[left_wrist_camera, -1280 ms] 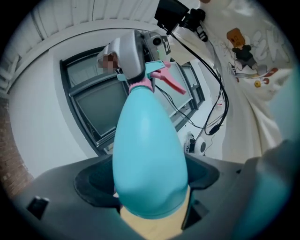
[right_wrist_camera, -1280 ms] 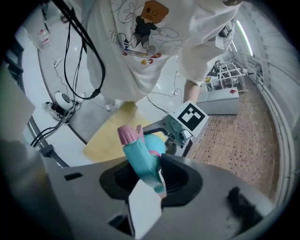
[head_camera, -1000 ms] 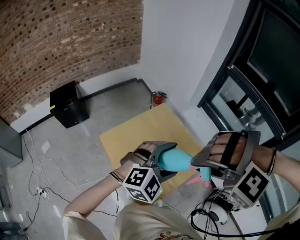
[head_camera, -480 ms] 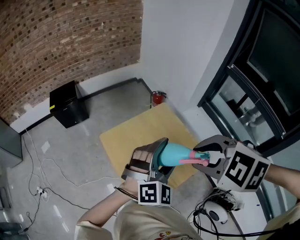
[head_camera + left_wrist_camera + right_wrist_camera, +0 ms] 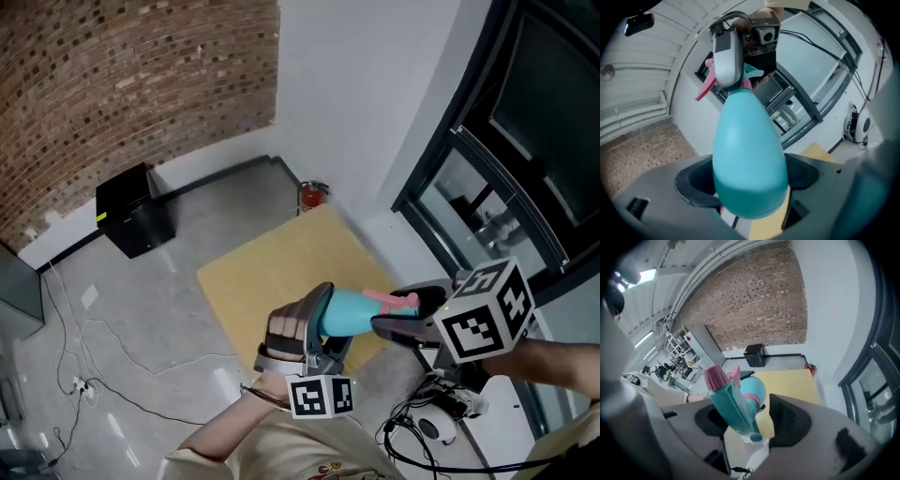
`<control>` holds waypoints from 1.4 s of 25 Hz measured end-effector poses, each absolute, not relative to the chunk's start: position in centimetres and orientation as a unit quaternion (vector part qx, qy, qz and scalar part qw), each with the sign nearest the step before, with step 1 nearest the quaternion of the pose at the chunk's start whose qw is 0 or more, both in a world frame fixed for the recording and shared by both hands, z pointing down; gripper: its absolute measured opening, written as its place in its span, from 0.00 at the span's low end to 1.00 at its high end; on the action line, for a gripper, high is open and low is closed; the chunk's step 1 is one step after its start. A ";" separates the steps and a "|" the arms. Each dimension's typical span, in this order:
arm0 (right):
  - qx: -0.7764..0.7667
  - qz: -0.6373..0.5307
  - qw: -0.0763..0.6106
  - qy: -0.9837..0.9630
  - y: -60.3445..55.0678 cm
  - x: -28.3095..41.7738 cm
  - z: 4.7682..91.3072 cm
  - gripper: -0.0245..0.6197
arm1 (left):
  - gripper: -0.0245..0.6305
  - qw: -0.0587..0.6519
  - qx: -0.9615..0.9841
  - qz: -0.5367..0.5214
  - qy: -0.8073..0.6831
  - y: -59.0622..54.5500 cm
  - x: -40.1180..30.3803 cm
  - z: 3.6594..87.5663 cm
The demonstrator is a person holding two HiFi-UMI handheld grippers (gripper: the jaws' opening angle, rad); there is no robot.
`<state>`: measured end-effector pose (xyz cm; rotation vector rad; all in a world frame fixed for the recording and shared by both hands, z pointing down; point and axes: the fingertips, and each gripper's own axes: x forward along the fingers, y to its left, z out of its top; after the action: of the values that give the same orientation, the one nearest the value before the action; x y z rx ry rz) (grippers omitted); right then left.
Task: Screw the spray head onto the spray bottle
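Observation:
A teal spray bottle point(image 5: 349, 312) lies almost level in the air, its base clamped in my left gripper point(image 5: 328, 315). In the left gripper view the bottle point(image 5: 747, 159) fills the jaws and points away. Its teal spray head point(image 5: 386, 301), with a pink trigger and nozzle, sits on the bottle's neck. My right gripper point(image 5: 409, 316) reaches round that head from the right. In the right gripper view the spray head point(image 5: 732, 405) lies between the jaws, leaning on the left one, with a gap to the right one. These jaws have just been opening.
A yellow table point(image 5: 272, 267) lies below the bottle. On the grey floor stand a black box point(image 5: 136, 208) and a red fire extinguisher point(image 5: 310, 196). Loose cables point(image 5: 94, 347) trail at the left. A dark-framed glass front point(image 5: 487, 178) runs along the right.
The right gripper has rolled round the spray head, its marker cube swinging from below to above. Its jaws have widened. The pink trigger now points upward. The left gripper has tilted with the bottle.

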<state>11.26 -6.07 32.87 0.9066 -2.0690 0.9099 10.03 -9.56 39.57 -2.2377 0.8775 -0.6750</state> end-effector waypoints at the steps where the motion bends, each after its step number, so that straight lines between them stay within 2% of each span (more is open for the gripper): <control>1: 0.345 0.346 0.345 -0.802 -6.1 11.0 32.8 0.37 | 0.70 0.304 -0.858 -0.250 0.331 -9.5 10.1 39.6; 6: 0.324 0.322 0.347 -0.819 -5.1 11.0 31.3 0.42 | 0.70 0.271 -0.870 -0.243 0.332 -10.1 9.5 39.6; 8: 0.313 0.270 0.364 -0.834 -4.6 11.1 30.3 0.42 | 0.70 0.259 -0.876 -0.245 0.325 -10.5 9.0 39.8; 12: 0.286 -0.009 0.457 -0.842 -5.1 10.7 27.9 0.42 | 0.70 0.215 -0.911 -0.245 0.254 -10.4 8.3 40.6; 15: 0.263 -0.194 0.482 -0.813 -5.8 10.3 26.7 0.42 | 0.70 0.191 -0.934 -0.247 0.171 -8.9 8.4 41.1; 19: 0.198 -0.331 0.499 -0.776 -5.0 9.9 27.3 0.42 | 0.70 0.158 -0.951 -0.250 0.094 -7.9 8.0 41.4; 26: 0.052 -0.571 0.503 -0.647 -3.2 8.7 29.0 0.42 | 0.70 0.152 -0.945 -0.282 -0.069 -5.2 5.5 42.8; 29: -0.012 -0.613 0.504 -0.609 -2.5 7.5 30.2 0.42 | 0.70 0.157 -0.933 -0.300 -0.123 -4.1 5.1 42.8; 35: -0.101 -0.602 0.526 -0.593 -1.1 6.8 33.6 0.42 | 0.70 0.192 -0.908 -0.329 -0.174 -2.8 5.8 43.3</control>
<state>6.85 -1.14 33.61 -0.2404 -1.4173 -1.4402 5.79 -2.78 43.28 -2.5502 -0.4892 -0.9226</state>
